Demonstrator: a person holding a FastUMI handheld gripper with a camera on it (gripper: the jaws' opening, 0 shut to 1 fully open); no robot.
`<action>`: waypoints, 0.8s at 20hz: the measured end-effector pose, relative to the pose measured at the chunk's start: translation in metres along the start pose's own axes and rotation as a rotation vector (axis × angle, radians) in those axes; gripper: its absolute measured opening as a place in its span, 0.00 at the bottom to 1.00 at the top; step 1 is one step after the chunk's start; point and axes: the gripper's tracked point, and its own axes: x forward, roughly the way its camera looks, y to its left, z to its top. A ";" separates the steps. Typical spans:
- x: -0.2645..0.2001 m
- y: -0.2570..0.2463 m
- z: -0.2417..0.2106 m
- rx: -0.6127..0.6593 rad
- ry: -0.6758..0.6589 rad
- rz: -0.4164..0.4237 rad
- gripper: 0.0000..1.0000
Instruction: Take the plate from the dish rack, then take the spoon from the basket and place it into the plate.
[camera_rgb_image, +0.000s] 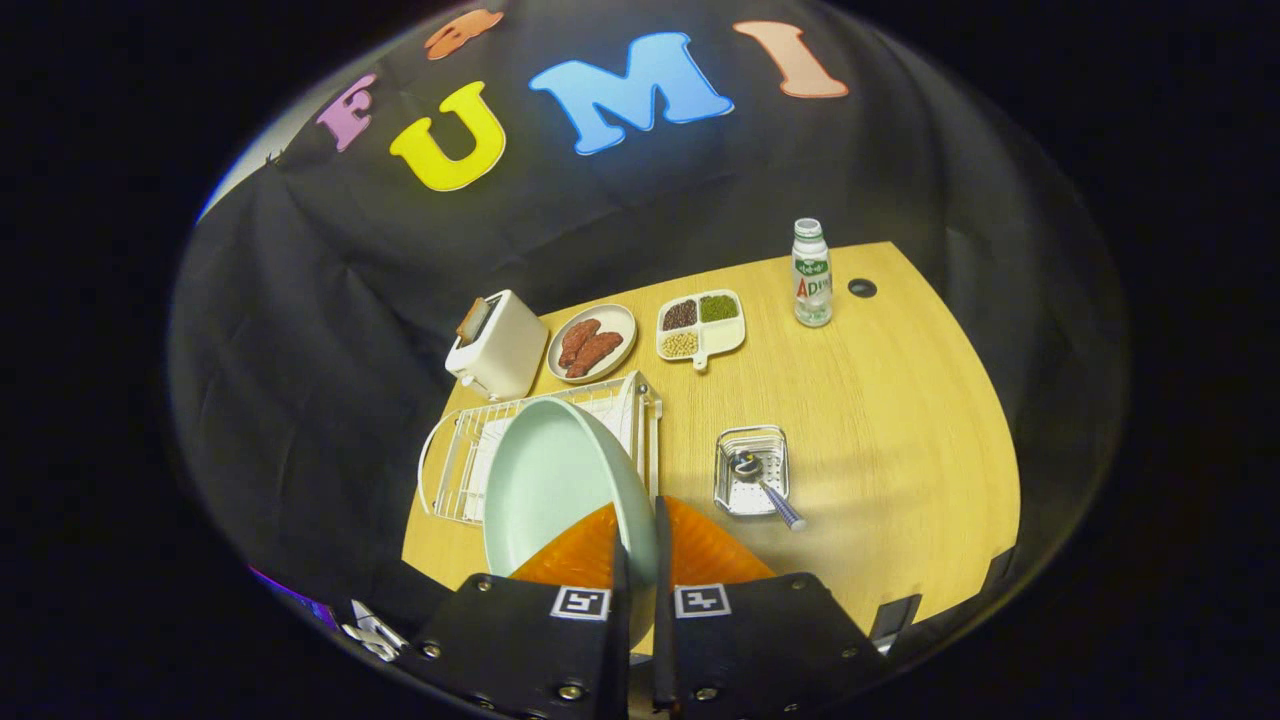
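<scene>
Gripper (640, 540) clamps plate (550, 480) rim, lifted over rack (450, 460) at desk's (900, 400) edge; spoon (765, 485) waits in basket (752, 440).

Plate (550, 480) over dish rack (450, 470), spoon (765, 490) in basket (752, 470) right

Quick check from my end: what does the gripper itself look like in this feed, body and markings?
The gripper has two blocky black housings side by side, fastened with small silver screws. Each housing carries a square black-and-white fiducial tag near its inner top corner. The fingers are wedge-shaped with a finely ribbed surface, narrowing toward the tips. No cables are visible.
</scene>
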 end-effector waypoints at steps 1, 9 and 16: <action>-0.001 -0.006 -0.006 0.017 0.008 0.022 0.09; -0.001 -0.063 -0.071 0.014 0.097 0.097 0.09; 0.033 -0.093 -0.139 0.179 0.212 0.199 0.09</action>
